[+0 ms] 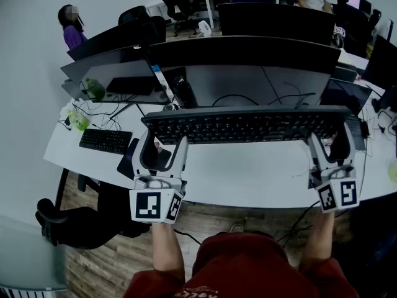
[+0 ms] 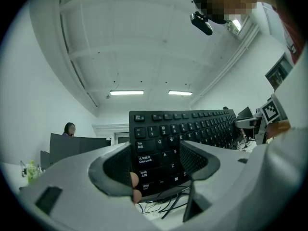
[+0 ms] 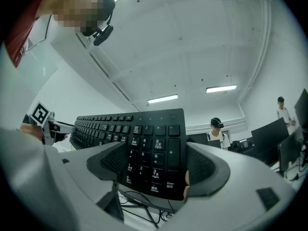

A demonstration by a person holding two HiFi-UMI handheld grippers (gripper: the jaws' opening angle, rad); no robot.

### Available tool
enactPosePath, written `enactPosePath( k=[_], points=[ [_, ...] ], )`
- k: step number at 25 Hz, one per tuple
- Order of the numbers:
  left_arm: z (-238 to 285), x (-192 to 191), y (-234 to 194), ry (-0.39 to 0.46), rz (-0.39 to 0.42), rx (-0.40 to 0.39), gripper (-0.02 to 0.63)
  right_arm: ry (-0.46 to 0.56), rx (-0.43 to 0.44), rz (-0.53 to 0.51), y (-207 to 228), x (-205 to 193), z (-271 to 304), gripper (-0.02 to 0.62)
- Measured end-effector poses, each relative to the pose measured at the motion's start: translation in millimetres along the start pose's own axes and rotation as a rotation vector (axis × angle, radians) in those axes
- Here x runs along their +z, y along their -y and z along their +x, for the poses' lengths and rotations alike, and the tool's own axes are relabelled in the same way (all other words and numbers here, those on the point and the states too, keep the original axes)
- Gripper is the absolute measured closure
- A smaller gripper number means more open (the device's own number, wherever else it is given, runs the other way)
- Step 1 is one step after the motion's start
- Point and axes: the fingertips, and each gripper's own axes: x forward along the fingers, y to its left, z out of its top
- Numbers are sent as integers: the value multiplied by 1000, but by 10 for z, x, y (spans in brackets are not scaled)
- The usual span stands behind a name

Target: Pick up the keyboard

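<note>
A long black keyboard (image 1: 248, 126) hangs level above the white desk (image 1: 248, 176), in front of the monitors. My left gripper (image 1: 162, 151) is shut on its left end and my right gripper (image 1: 332, 148) on its right end. In the left gripper view the keyboard (image 2: 192, 126) stands with its keys facing the camera, and the left gripper (image 2: 156, 165) has its jaws on either side of the Tab and Caps Lock area. Seen from the right gripper view, the keyboard (image 3: 154, 138) shows its number pad, which sits between the jaws of the right gripper (image 3: 156, 170).
A second black keyboard (image 1: 105, 140) lies on the desk at the left, near a green bottle (image 1: 79, 120) and cables. Dark monitors (image 1: 248, 51) line the desk's back. A black office chair (image 1: 68, 219) stands at the lower left. A person (image 1: 73, 27) stands far left.
</note>
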Motion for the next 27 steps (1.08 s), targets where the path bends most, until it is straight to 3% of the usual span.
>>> enactPosePath(
  k=[27],
  points=[
    [28,-113,-11,-42,-20,-8,287,-40,-3,6,2,-92,0,212]
  ],
)
